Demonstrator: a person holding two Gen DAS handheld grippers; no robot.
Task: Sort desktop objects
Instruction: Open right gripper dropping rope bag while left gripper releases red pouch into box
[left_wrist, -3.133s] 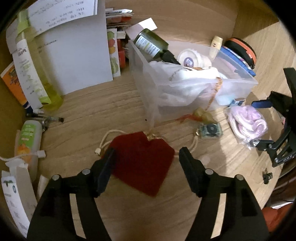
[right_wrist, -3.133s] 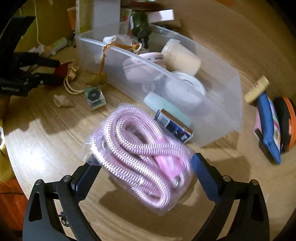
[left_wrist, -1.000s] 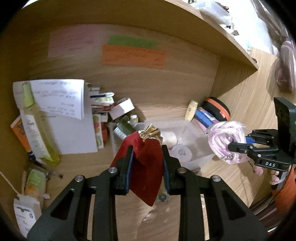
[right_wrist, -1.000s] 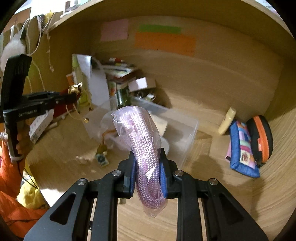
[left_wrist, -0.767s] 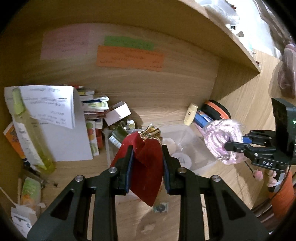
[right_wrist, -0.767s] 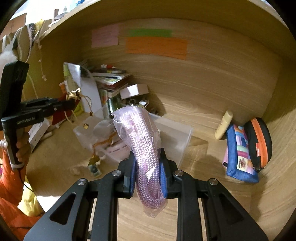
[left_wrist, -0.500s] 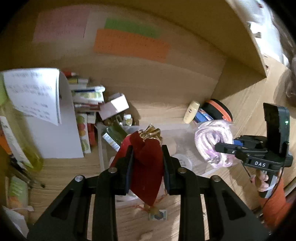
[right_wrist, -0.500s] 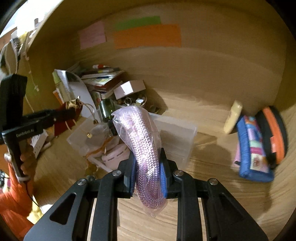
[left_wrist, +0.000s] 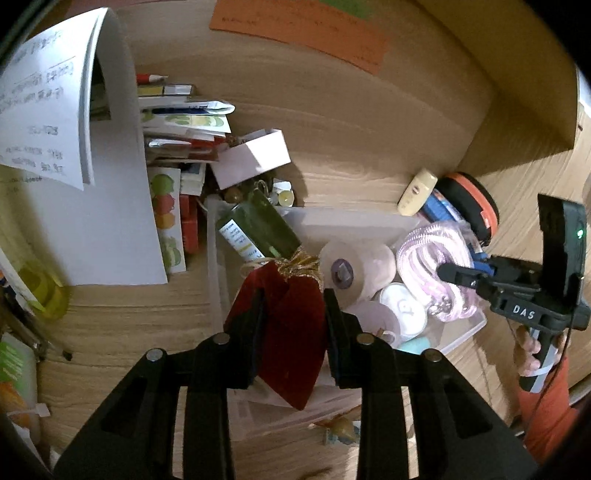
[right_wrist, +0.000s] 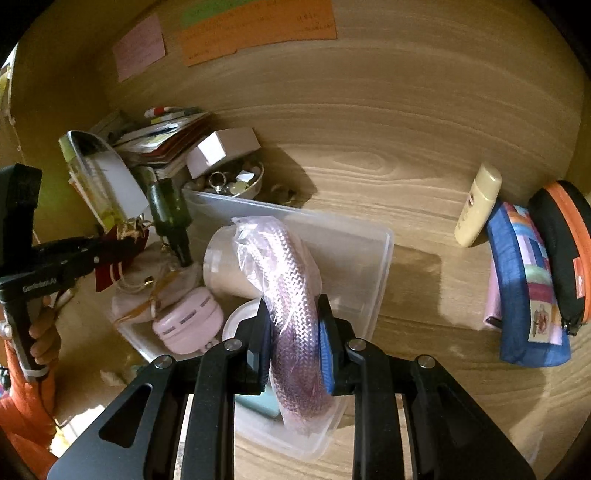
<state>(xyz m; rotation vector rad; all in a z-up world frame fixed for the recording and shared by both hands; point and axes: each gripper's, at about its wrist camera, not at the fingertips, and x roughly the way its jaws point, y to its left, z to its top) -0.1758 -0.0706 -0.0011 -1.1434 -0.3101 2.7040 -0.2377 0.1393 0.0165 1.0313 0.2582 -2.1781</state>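
Red velvet pouch (left_wrist: 291, 332) pinched in the left gripper (left_wrist: 291, 317), bagged pink rope (right_wrist: 291, 295) clamped by the right gripper (right_wrist: 295, 332); both held above the clear plastic bin (right_wrist: 380, 258).

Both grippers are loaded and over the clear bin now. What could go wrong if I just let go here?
1. The clear plastic bin is already crowded: the green glass bottle leans over one end, so the red velvet pouch in the left gripper may land on it and slide out.
2. The bagged pink braided rope in the right gripper hangs near the bin's rim and could spill over it.
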